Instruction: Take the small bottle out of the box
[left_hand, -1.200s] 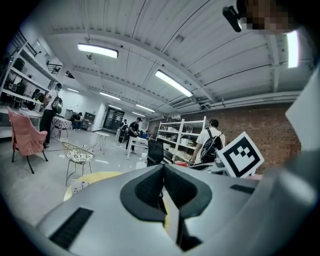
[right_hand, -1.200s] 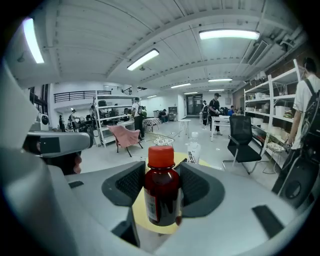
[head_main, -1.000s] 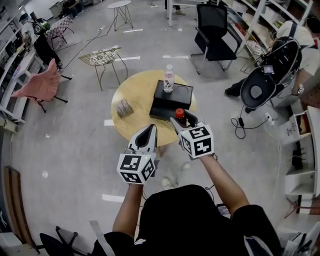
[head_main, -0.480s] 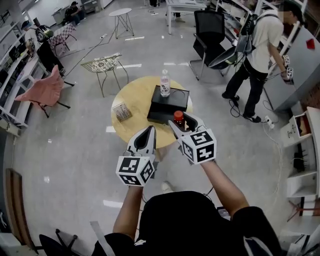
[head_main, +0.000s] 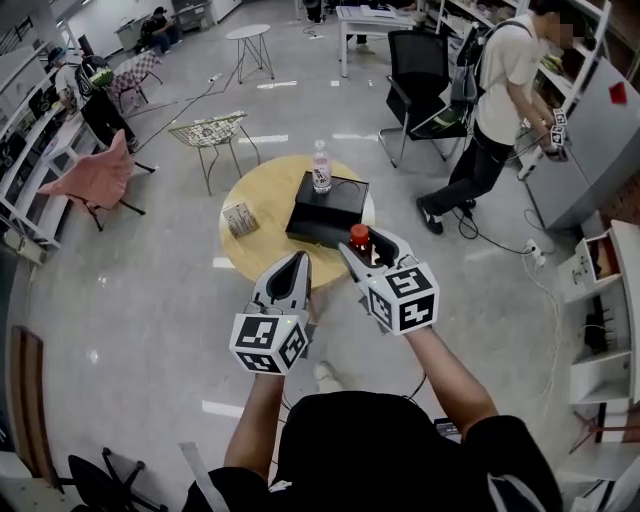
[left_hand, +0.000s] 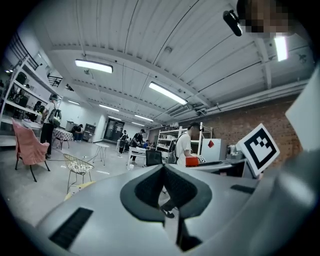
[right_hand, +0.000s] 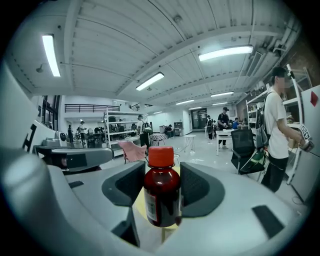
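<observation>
A small dark-red bottle (head_main: 360, 241) with an orange-red cap stands upright between the jaws of my right gripper (head_main: 366, 246), which is shut on it. The right gripper view shows the same small bottle (right_hand: 162, 194) gripped at its body in my right gripper (right_hand: 162, 192). I hold it in the air, nearer to me than the black box (head_main: 326, 209) on the round wooden table (head_main: 258, 245). My left gripper (head_main: 292, 272) hangs beside it to the left, shut and with nothing in it; the left gripper (left_hand: 165, 192) shows its jaws pressed together.
A clear water bottle (head_main: 321, 168) stands on the far edge of the box. A small packet (head_main: 241, 218) lies on the table's left side. A wire chair (head_main: 210, 135), a pink chair (head_main: 95, 170), a black office chair (head_main: 420, 70) and a walking person (head_main: 495, 110) surround the table.
The table and box have drifted farther away and left in the head view as I back off with the bottle. The person at the right has walked in from the frame edge.
</observation>
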